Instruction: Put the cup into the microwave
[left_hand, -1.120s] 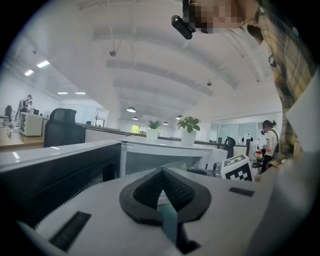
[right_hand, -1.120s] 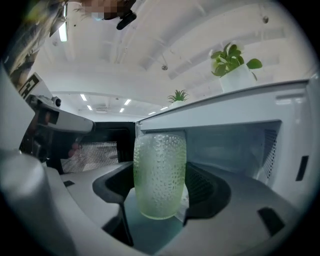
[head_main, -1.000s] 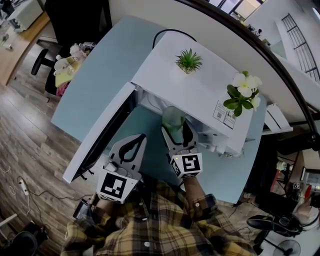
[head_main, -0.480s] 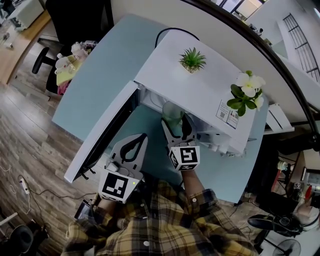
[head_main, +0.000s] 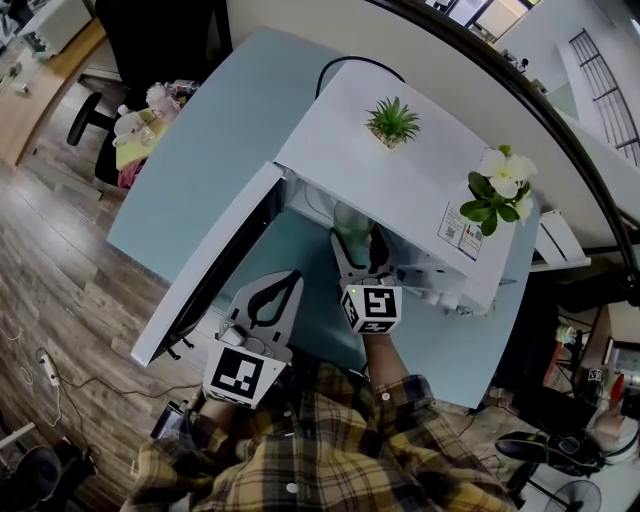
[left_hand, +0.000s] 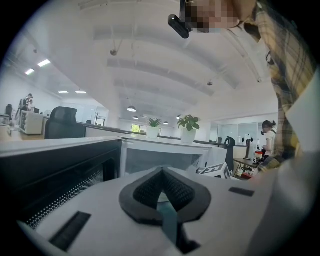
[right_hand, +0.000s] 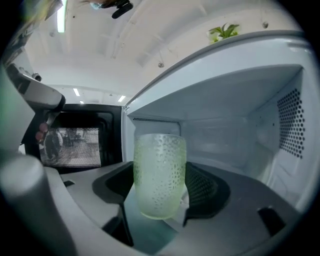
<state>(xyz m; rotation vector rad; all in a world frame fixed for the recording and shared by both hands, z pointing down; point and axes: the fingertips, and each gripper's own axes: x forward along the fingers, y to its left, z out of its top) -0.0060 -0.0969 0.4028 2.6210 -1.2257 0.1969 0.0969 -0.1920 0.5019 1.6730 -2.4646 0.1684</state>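
Note:
A pale green dimpled cup (right_hand: 159, 175) stands upright between the jaws of my right gripper (head_main: 357, 248), which is shut on it. In the head view the cup (head_main: 351, 226) sits at the mouth of the white microwave (head_main: 400, 175), partly under its top edge. The microwave's cavity (right_hand: 235, 130) fills the right gripper view, with the cup at its threshold. The door (head_main: 205, 270) hangs open to the left. My left gripper (head_main: 275, 297) is shut and empty, held low in front of the door; its closed jaws (left_hand: 162, 192) point toward the oven.
Two potted plants stand on the microwave's top: a spiky green one (head_main: 392, 122) and a white-flowered one (head_main: 497, 185). The light blue table (head_main: 215, 150) carries the oven. An office chair with soft toys (head_main: 135, 125) stands at the left, beyond the table's edge.
My right gripper has carried the cup forward, from just in front of the microwave to its opening. The left gripper has stayed about where it was.

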